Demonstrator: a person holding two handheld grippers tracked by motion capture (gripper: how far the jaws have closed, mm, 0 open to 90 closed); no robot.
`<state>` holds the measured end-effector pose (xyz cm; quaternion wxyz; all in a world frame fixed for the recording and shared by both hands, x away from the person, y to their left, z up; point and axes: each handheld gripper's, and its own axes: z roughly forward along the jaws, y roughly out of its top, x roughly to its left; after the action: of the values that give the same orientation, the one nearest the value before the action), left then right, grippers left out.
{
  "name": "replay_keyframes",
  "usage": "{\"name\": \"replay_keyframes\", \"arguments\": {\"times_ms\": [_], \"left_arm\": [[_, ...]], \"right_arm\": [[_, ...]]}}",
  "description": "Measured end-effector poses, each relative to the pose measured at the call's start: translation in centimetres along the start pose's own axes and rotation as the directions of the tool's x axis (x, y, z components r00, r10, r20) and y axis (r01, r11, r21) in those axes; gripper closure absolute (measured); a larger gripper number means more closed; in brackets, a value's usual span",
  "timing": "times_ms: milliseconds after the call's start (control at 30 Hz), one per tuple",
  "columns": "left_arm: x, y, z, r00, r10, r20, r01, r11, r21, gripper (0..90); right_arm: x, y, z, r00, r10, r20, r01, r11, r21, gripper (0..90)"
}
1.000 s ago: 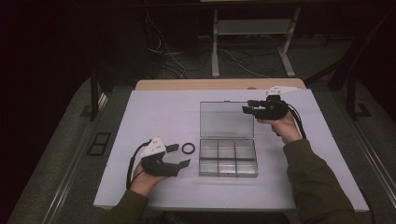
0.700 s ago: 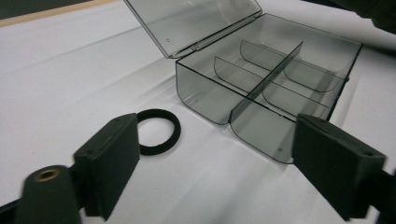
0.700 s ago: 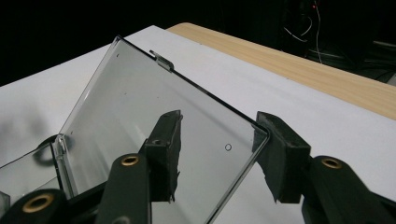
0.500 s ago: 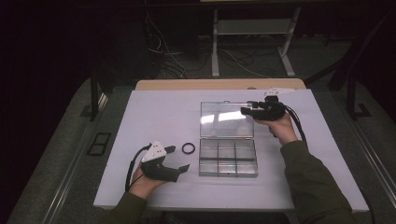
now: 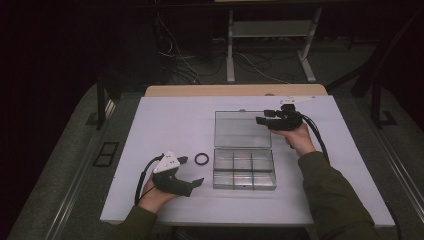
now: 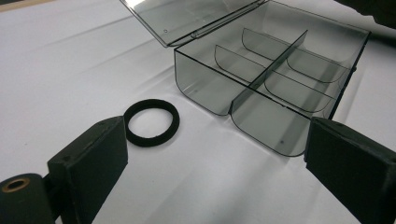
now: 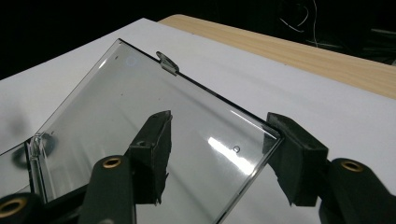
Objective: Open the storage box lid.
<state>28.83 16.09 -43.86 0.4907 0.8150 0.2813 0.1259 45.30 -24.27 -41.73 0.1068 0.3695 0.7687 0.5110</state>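
Your left claw point(image 5: 191, 171) sits low over the white surface point(image 5: 165, 125), near its front edge, jaws spread wide and just been opening, nothing between them. The black ring point(image 5: 201, 159) lies flat on the surface just ahead of that claw, apart from both jaws; in the left gripper view the ring point(image 6: 152, 122) is close to one jaw but not touching it. The clear compartment box point(image 5: 244, 169) stands just beside the ring, its divided cells showing no contents.

Your right claw point(image 5: 261, 120) is at the far right corner of the opened lid point(image 5: 242, 128). In the right gripper view the lid point(image 7: 154, 140) slants between the two jaws, its edge close by one jaw; jaws part-way apart and just been opening. You have no visible pinch on the lid.
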Motion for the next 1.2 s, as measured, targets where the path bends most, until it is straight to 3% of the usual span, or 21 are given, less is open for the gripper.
{"name": "replay_keyframes", "arguments": {"times_ms": [1200], "left_arm": [[0.1,0.0,0.0,1.0,0.005,0.006,-0.005,1.0,0.005,5.6]], "right_arm": [[-1.1,-1.9,2.0,0.9969,0.075,0.023,-0.076,0.996,0.049,35.3]]}}
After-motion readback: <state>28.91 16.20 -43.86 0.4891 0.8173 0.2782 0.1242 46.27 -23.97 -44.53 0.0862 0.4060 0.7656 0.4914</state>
